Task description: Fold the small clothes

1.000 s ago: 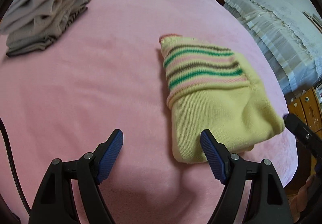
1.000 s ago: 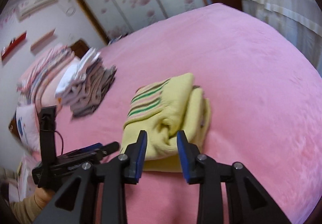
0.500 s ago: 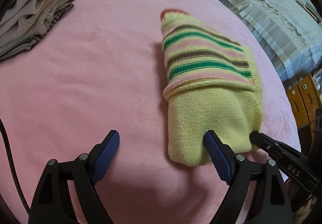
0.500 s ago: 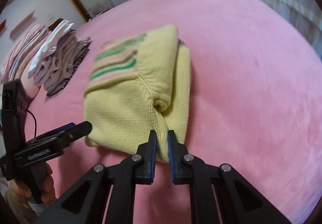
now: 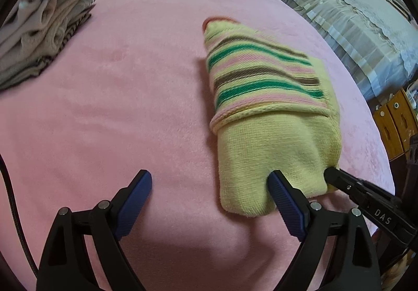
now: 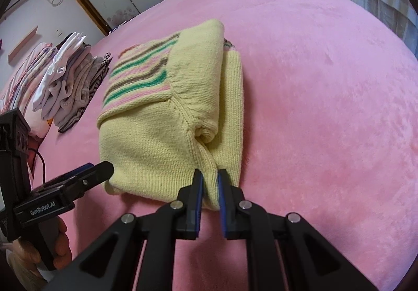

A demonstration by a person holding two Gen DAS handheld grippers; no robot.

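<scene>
A folded yellow knit sweater (image 5: 271,118) with green, pink and brown stripes lies on the pink blanket (image 5: 117,108); it also shows in the right wrist view (image 6: 167,118). My right gripper (image 6: 208,181) is shut on the sweater's near right corner, pinching a fold of yellow knit. Its black tip also shows in the left wrist view (image 5: 339,178) at that corner. My left gripper (image 5: 209,186) is open wide, its right finger against the sweater's near edge, its left finger over bare blanket. It shows in the right wrist view (image 6: 86,176) beside the sweater's near left corner.
A stack of folded grey and white clothes (image 5: 39,37) sits at the far left of the bed, also in the right wrist view (image 6: 70,82). A second bed with a lace cover (image 5: 352,29) and wooden drawers (image 5: 394,121) stand to the right.
My right gripper has moved in and shut on the sweater's near corner. My left gripper has come closer to the sweater's near edge and stayed open.
</scene>
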